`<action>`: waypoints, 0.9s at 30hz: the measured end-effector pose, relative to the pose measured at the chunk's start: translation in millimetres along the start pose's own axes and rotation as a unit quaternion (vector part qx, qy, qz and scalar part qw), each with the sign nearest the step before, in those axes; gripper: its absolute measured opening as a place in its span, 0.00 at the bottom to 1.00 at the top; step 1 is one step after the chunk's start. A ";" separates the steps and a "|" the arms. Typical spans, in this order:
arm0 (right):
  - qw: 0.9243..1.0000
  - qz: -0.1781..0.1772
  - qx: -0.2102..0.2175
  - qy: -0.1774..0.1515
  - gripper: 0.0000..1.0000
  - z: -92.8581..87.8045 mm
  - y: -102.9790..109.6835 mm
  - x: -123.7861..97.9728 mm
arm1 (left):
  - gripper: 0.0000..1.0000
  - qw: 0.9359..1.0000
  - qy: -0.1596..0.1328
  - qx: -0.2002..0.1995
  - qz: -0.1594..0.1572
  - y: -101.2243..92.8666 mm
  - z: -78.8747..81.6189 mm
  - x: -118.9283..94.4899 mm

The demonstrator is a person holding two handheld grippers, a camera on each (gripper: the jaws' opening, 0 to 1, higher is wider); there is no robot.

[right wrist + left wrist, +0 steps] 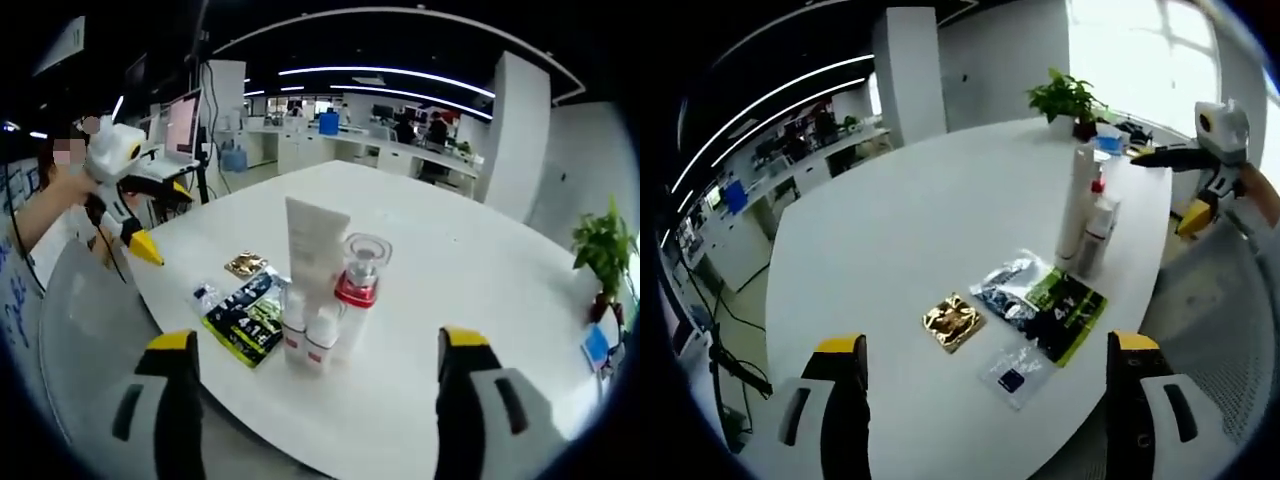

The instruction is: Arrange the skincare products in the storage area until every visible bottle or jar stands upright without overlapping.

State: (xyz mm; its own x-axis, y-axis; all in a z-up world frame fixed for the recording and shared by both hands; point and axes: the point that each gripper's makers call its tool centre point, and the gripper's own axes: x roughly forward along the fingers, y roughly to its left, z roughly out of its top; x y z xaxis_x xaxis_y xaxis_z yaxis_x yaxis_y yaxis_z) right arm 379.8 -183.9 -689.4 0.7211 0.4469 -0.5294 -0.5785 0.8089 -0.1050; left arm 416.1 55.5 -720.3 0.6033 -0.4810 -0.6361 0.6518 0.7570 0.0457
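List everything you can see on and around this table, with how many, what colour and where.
Table: one, white, oval, holding everything.
Tall tube: one, white, upright in the cluster near the table edge.
Pump bottle: one, clear with a red collar, upright beside the tube.
Small bottles: two, white, upright in front of the tube.
Green-and-black sachet: one, lying flat beside the cluster.
Gold sachet: one, flat, farther from the cluster.
Silvery-blue sachet: one, flat, between gold and green.
Clear sachet: one, flat near the table edge.
Potted plant: one, green, at the far end.
Left tongs: black and yellow, open, holding nothing.
Right tongs: black and yellow, open, holding nothing.
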 end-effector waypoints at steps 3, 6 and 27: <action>1.000 0.000 0.002 0.002 1.00 -2.0 -0.8 0.5 | 0.97 1.000 0.010 -0.006 0.005 6.7 -2.9 6.9; 1.000 -0.002 0.005 0.004 1.00 -3.8 -2.6 0.6 | 0.95 1.000 0.022 -0.005 0.007 12.3 -6.9 15.3; 1.000 -0.006 0.018 0.020 1.00 -14.8 -7.8 2.3 | 0.71 0.995 0.092 -0.028 -0.033 13.0 -26.9 62.5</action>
State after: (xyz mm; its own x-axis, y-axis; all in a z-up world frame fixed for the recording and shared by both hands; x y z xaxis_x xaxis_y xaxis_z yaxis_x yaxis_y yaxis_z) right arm 380.3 -194.8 -702.3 0.7122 0.4220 -0.5610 -0.5551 0.8277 -0.0822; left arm 449.9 47.2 -780.2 0.4623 -0.4454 -0.7667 0.6577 0.7522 -0.0404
